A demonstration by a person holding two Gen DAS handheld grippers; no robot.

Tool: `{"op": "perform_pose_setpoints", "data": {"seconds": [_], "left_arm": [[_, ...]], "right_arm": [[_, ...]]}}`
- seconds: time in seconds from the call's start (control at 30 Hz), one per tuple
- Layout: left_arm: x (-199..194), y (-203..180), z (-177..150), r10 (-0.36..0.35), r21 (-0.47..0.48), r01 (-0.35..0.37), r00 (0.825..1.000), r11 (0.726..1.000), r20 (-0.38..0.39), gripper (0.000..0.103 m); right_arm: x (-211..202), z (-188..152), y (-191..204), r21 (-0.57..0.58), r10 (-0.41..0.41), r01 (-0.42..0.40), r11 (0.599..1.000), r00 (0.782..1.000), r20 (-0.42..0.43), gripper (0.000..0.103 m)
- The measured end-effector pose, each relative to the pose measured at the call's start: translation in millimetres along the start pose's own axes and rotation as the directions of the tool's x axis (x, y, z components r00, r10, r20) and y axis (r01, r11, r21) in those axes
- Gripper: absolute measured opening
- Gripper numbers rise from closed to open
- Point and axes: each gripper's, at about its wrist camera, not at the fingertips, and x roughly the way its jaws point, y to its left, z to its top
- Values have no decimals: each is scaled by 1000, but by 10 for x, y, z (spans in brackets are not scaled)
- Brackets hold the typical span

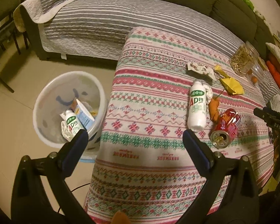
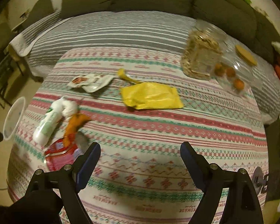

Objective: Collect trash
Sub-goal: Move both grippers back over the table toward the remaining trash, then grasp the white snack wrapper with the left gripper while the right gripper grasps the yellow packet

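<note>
The bin (image 1: pixel 69 110) stands on the floor to the left of the left tool (image 1: pixel 135 136), just off the table's (image 1: pixel 149 74) left edge. It already holds a white bottle, a blue carton and crumpled paper, so part of the collecting looks done. The left tool is wide open and holds nothing; it hangs over the table's near left edge, one finger above the bin rim, the other just short of the bottle (image 1: pixel 197 106) lying ahead and to its right.

Beyond that bottle lie a tissue wad (image 1: pixel 209 91), orange peel (image 1: pixel 214 108) and a crushed red can (image 1: pixel 225 128), all touching or nearly so. Farther off are a torn wrapper (image 1: pixel 199 69) and a yellow bag (image 1: pixel 232 85). These remain to be picked up.

The right tool (image 2: pixel 140 154) is also wide open and empty, above bare cloth, with the can (image 2: pixel 59 155) just left of its left finger and the yellow bag (image 2: pixel 151 96) ahead. The jar (image 2: pixel 201 56) of seeds and the clear box (image 2: pixel 233 74) of small fruit, far right ahead, do not look like trash.

Room is good in mid-table. The cluster by the can is tight, and the can could roll towards the near edge.
</note>
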Motion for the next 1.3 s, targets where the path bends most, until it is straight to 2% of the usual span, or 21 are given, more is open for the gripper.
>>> {"op": "perform_pose_setpoints", "data": {"seconds": [0.2, 0.37, 0.6, 0.67, 0.8, 0.9, 1.03, 1.17, 1.2, 1.27, 1.3], "left_arm": [[132, -115, 124, 16, 5, -16, 1000, 1000, -1, 100], [250, -198, 257, 11, -24, -11, 1000, 1000, -3, 100], [439, -317, 426, 5, -62, -5, 1000, 998, -9, 100], [481, -368, 481, 11, -58, -11, 1000, 998, -2, 100], [604, -472, 622, -52, -91, 52, 999, 995, -3, 100], [726, -564, 714, -61, -99, 61, 998, 993, 2, 100], [889, -649, 804, -91, -123, 90, 996, 988, -4, 100], [1039, -732, 891, -113, -146, 111, 994, 983, -1, 100], [1066, -734, 908, -123, -154, 121, 992, 981, -1, 98], [1156, -750, 947, -158, -180, 154, 987, 972, -8, 85], [1196, -756, 956, -178, -193, 172, 984, 966, -12, 82]], "right_arm": [[141, 104, -312, 138, 25, -24, 990, 1000, -5, 89], [267, 207, -426, 189, 26, -23, 982, 1000, -11, 89], [539, 397, -531, 267, 71, -64, 962, 997, -16, 89], [620, 441, -548, 278, 74, -67, 958, 997, -16, 89], [791, 531, -543, 283, 84, -75, 956, 996, -20, 88], [892, 587, -484, 263, 83, -74, 962, 996, -24, 88], [1013, 618, -427, 259, 95, -83, 962, 995, -32, 79], [1057, 630, -387, 222, 54, -47, 974, 998, -22, 66], [1057, 626, -375, 211, 40, -35, 977, 999, -20, 64], [1053, 614, -357, 198, 18, -15, 980, 1000, -15, 55], [1050, 609, -351, 195, 8, -6, 981, 1000, -11, 52]]}}
